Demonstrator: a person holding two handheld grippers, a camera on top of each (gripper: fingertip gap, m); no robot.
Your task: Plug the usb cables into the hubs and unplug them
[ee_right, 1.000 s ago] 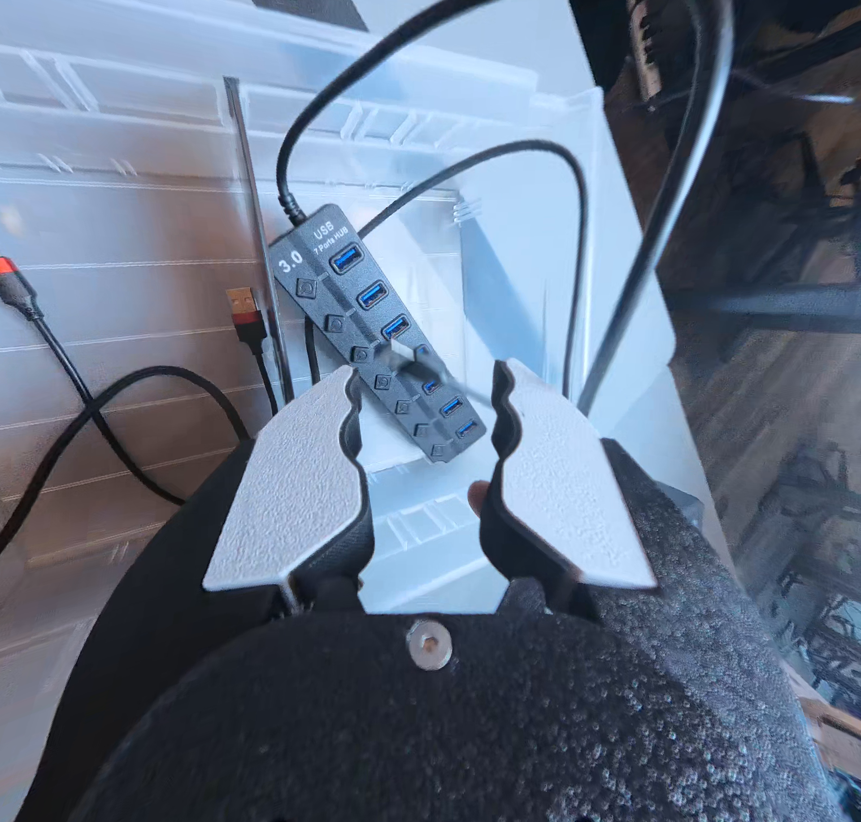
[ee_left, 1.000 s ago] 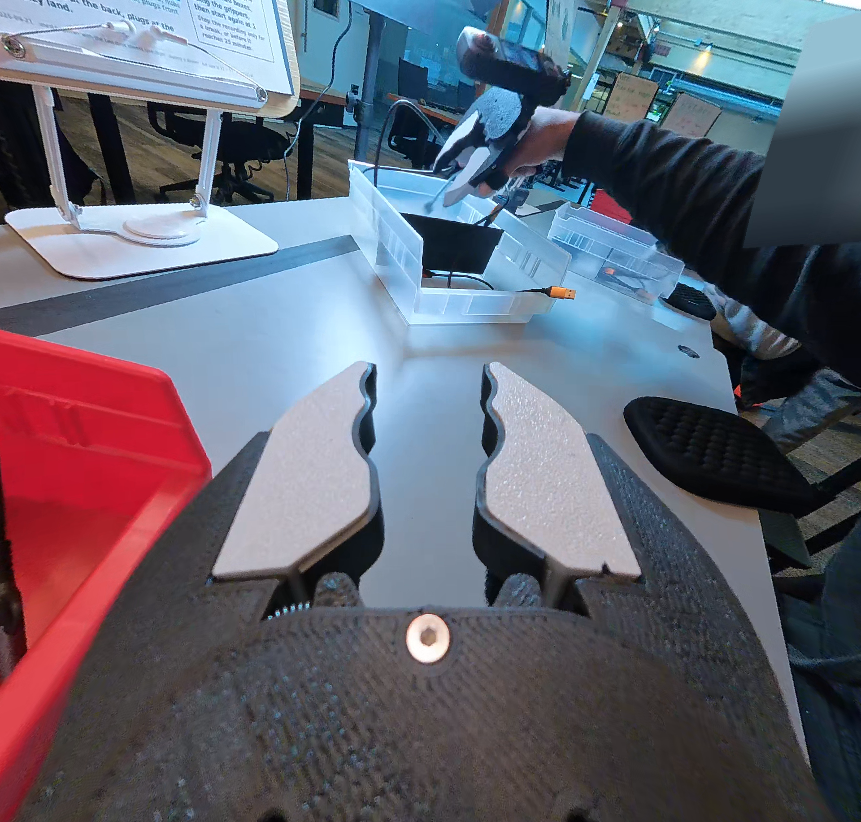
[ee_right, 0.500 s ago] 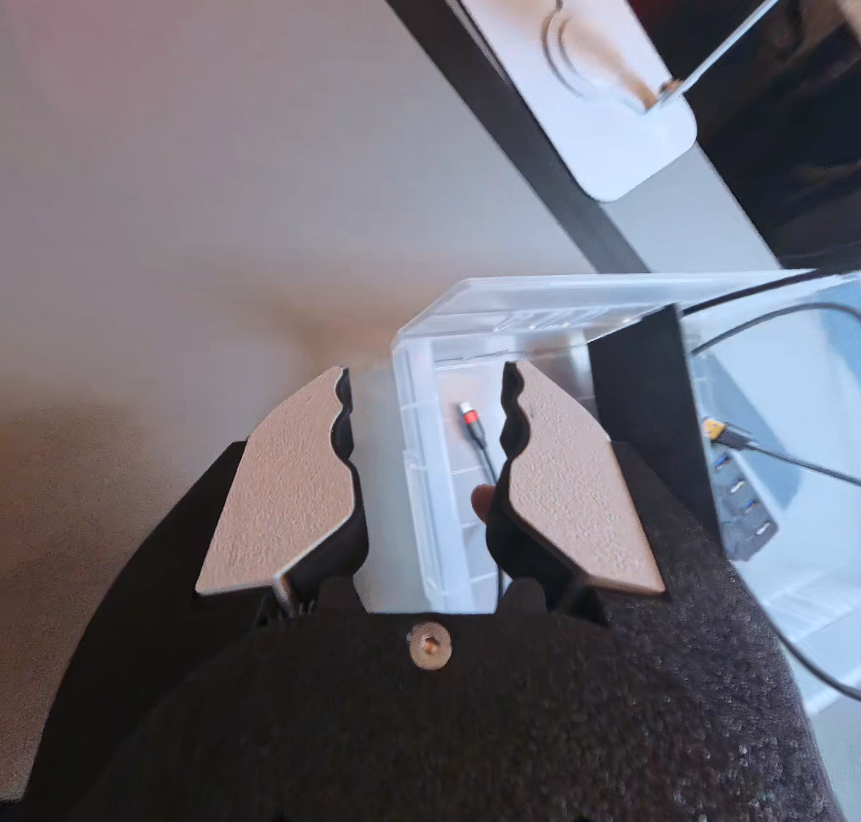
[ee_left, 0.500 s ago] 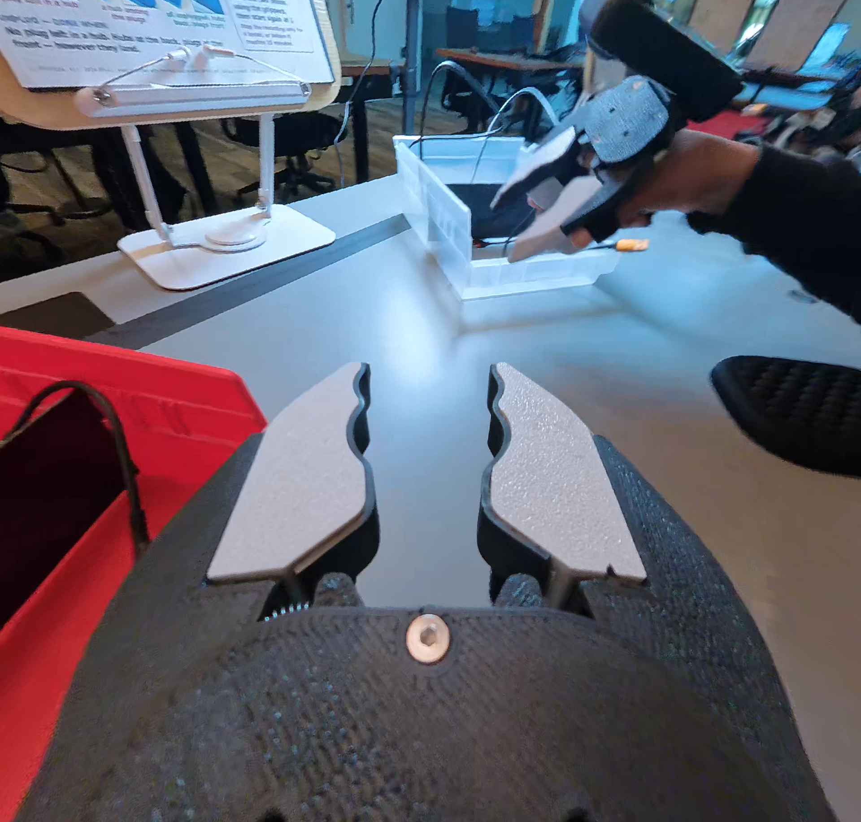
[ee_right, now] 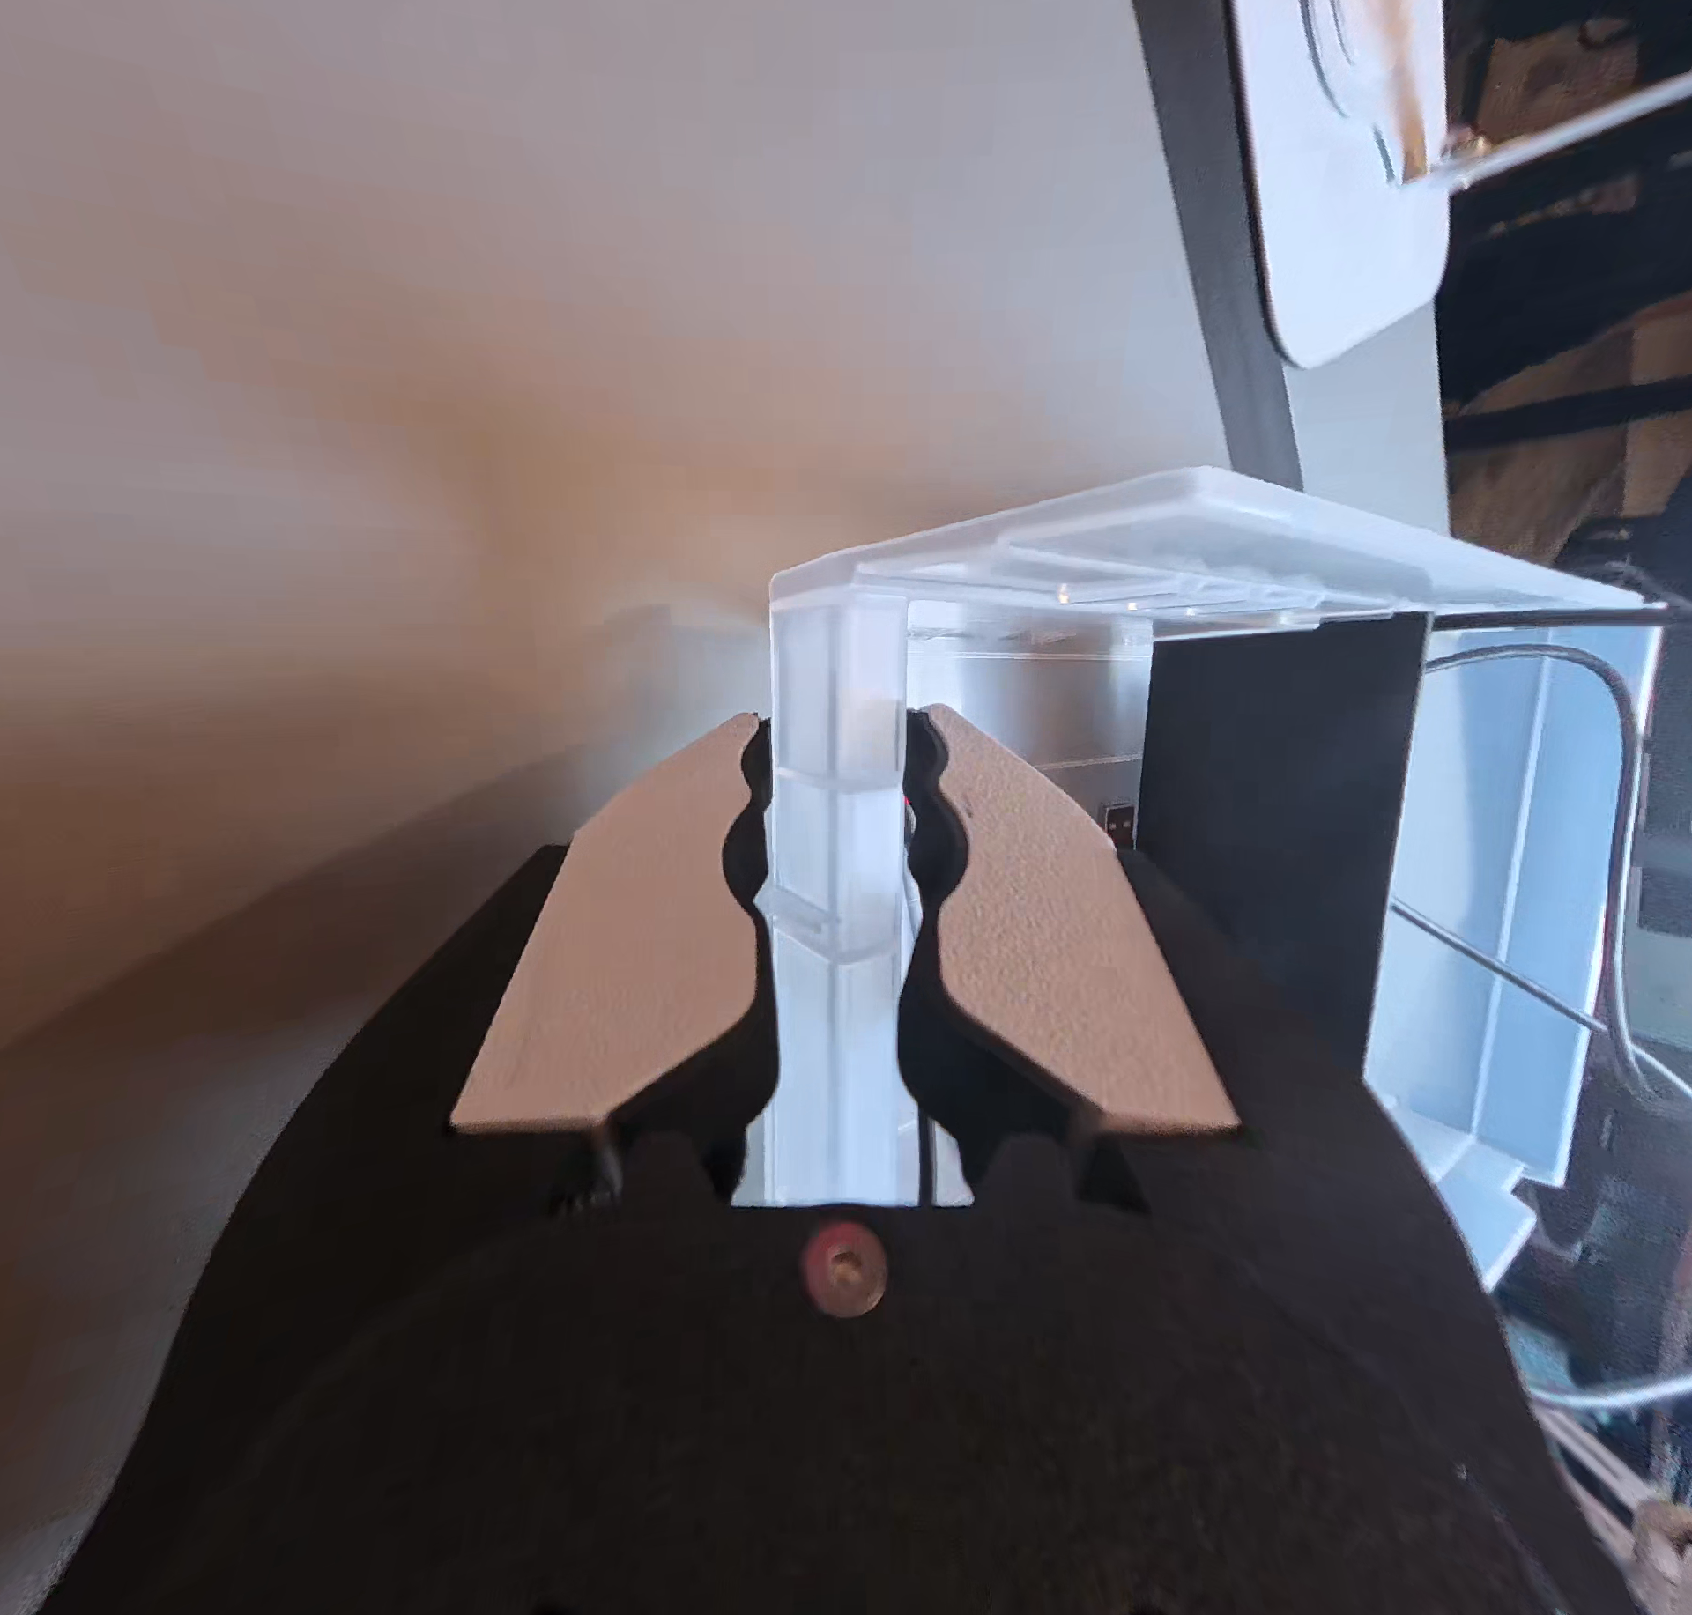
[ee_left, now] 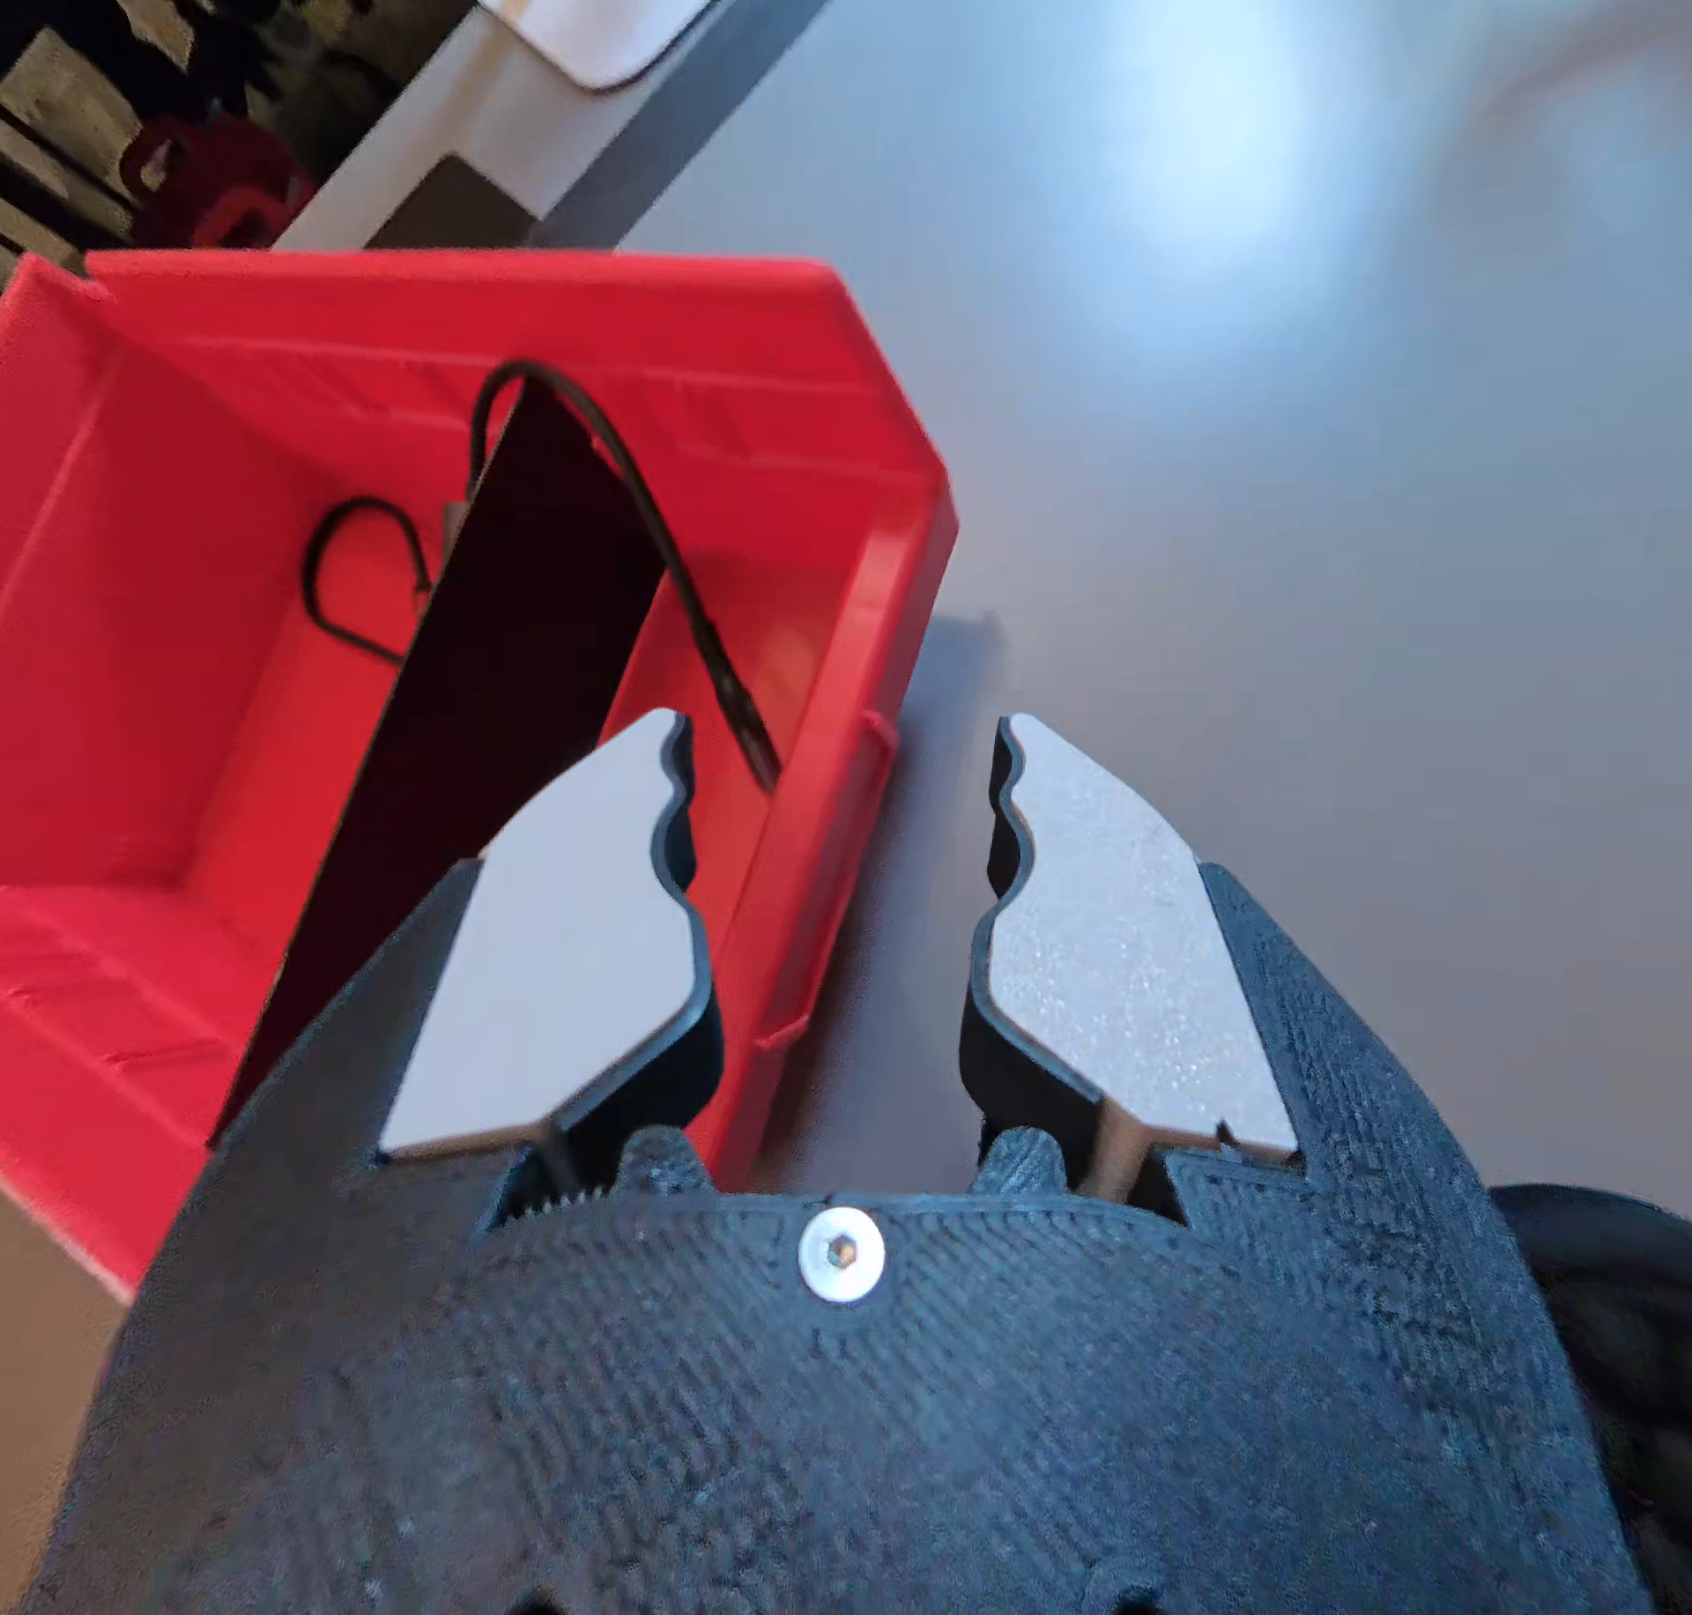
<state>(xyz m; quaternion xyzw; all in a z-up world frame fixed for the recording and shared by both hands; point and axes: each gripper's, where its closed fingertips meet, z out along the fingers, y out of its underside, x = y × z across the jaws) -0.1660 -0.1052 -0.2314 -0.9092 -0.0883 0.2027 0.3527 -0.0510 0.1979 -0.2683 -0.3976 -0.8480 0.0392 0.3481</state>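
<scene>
Two wrist views are shown, each looking forward along a gripper's two grey fingers.

In the left wrist view, the left gripper [ee_left: 840, 733] is held above the near right wall of a red plastic bin [ee_left: 851, 436], which sits on a pale grey table [ee_left: 1282, 381]. Its jaws are spread wide with nothing between them; the left finger overlaps the bin's interior and the right finger lies over bare tabletop. Inside the bin a black divider panel [ee_left: 494, 656] stands upright, splitting it into two compartments. A black usb cable [ee_left: 659, 546] is draped over the top of the panel, its plug end hanging in the right compartment, just beyond the left fingertip. A second loop of black cable [ee_left: 352, 564] is seen in the left compartment. The white base of a stand [ee_left: 623, 6] sits at the table's far edge (slightly blurred).

In the right wrist view, the right gripper [ee_right: 833, 724] is clamped on the frosted wall of a clear plastic bin [ee_right: 833, 747], gripped at its corner edge. A black divider [ee_right: 1273, 839] stands inside this bin, with thin cables [ee_right: 1611, 747] in the compartment beyond it. A usb plug [ee_right: 1119, 819] is glimpsed beside the divider. No hub can be made out in either view.
</scene>
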